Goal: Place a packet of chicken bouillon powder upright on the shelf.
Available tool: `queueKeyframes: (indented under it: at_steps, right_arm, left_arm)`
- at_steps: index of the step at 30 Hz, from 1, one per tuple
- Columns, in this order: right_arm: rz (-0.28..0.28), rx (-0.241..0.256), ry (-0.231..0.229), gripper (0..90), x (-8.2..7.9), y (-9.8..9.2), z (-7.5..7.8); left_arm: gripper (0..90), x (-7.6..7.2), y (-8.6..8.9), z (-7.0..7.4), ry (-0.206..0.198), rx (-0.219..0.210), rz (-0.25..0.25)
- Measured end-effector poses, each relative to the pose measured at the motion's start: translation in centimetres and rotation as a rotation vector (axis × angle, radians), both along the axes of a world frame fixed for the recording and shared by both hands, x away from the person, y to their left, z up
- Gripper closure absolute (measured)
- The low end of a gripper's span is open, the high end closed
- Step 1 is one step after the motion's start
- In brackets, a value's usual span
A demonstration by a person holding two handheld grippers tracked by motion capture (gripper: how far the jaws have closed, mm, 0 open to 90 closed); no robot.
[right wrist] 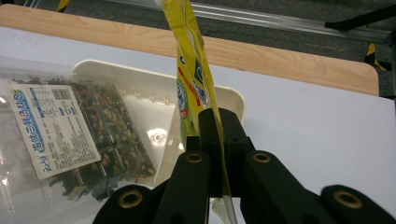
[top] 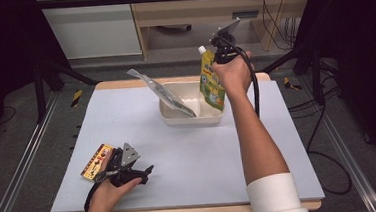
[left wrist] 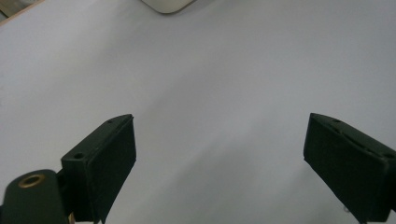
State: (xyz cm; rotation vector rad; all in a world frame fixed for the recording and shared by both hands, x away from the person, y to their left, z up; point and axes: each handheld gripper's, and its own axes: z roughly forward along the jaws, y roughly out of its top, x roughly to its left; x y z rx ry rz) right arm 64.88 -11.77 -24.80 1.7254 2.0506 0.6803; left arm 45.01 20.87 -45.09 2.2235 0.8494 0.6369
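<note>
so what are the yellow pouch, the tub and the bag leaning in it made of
The yellow spout pouch, clamped in the right gripper, looks like glossy flexible plastic film: thin, printed, with a white cap. The cream tub seems rigid plastic, smooth with rounded corners and a soft shine. The clear bag looks like transparent crinkly plastic film, its dark dried contents showing behind a paper-like label.

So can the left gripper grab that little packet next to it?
Probably yes. The left gripper is open and holds nothing, and the packet lies flat on the table beside it, with nothing between them.

Glossy yellow plastic pouch [right wrist: 189, 70]; clear crinkly film packet [right wrist: 56, 135]; smooth cream plastic tray [right wrist: 140, 77]; matt table [top: 189, 151]
</note>
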Motion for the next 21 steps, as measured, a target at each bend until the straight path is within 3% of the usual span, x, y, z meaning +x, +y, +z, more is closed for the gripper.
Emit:
queueKeyframes:
  at_steps: [11,18,21]
  right_arm:
    - [0.027,0.029,0.011,90.0,0.4,1.9,0.0]
    - [0.034,0.107,0.02,90.0,0.4,2.5,-0.5]
    - [0.052,0.089,-0.001,90.0,0.4,2.7,-0.8]
  left_arm:
    - [9.1,0.0,0.0,0.0,0.002,0.0,-0.004]
    - [9.1,0.0,0.0,-0.1,0.006,0.002,-0.002]
    - [9.1,0.0,0.0,0.0,0.006,0.006,-0.006]
